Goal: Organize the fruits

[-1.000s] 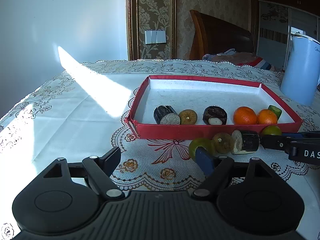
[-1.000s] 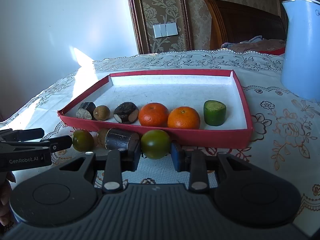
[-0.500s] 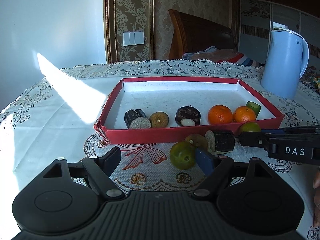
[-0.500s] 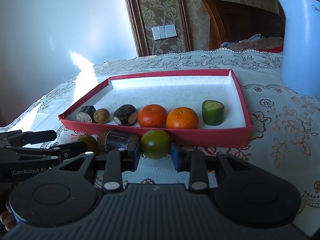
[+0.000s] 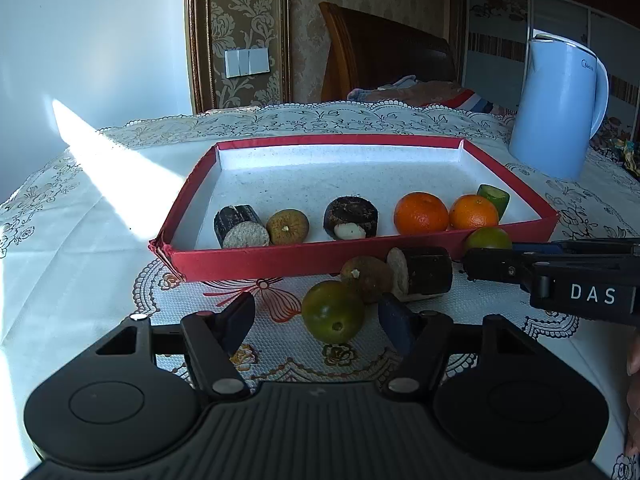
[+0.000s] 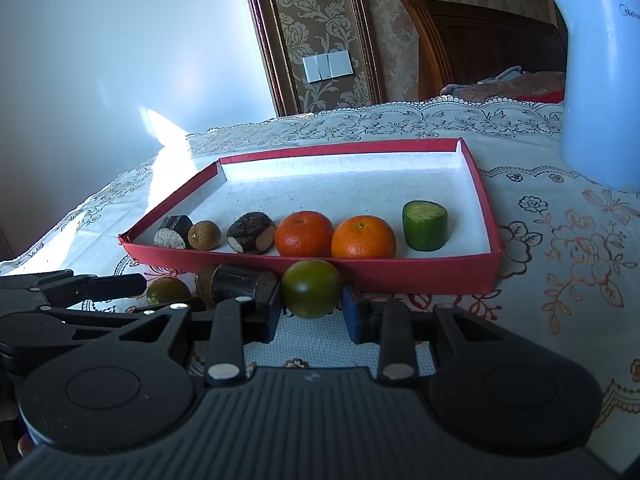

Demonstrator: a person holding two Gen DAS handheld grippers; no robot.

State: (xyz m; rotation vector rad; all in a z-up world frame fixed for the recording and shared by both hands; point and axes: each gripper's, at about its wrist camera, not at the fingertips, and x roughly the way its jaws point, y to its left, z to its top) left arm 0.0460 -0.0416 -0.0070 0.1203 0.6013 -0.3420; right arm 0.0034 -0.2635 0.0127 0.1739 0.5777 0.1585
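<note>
A: Left gripper spread wide around the near green citrus on the tablecloth, touching neither pad?

B: Looks so. Right gripper narrower, bracketing the other green citrus just outside the red tray; cannot tell whether gripped or merely flanked

A: Risks?

B: Round fruit, likely to roll if nudged off-centre. Dark cut cylinder and brown fruit packed close behind, touching the left finger of the right tool, easily dragged along

A: Tray wall?

B: Right against the fruit; could catch on lifting. Could also crowd the two oranges already inside
</note>
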